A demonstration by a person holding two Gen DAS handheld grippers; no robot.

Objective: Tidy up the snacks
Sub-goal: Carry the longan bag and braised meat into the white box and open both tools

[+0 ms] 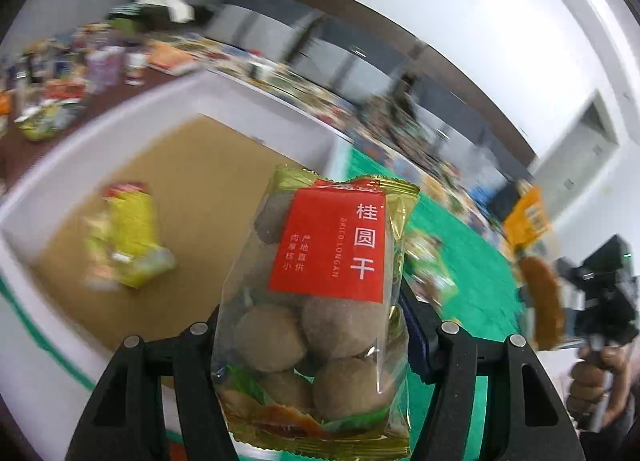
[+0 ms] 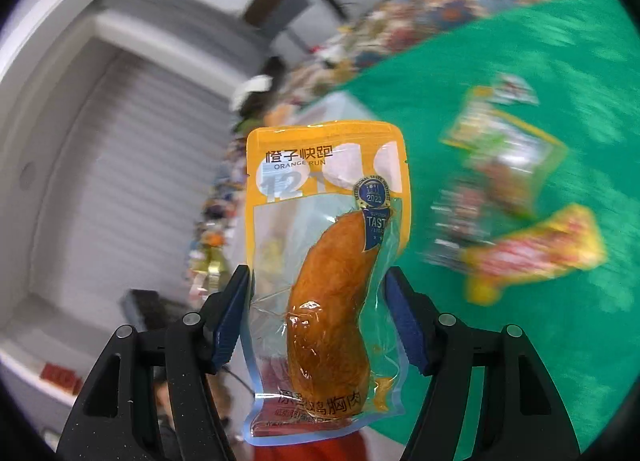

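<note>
A worktop covered in green cloth (image 2: pixel 520 341) fills the right side of the right wrist view. Lying on it, blurred: a yellow and red snack pack (image 2: pixel 536 253) at 3 o'clock, and a green and yellow packet (image 2: pixel 504 153) toward 2 o'clock. In the left wrist view, a white box with a tan floor (image 1: pixel 208 197) sits at 9 o'clock beside the cloth, a yellow packet (image 1: pixel 128 237) inside.
</note>
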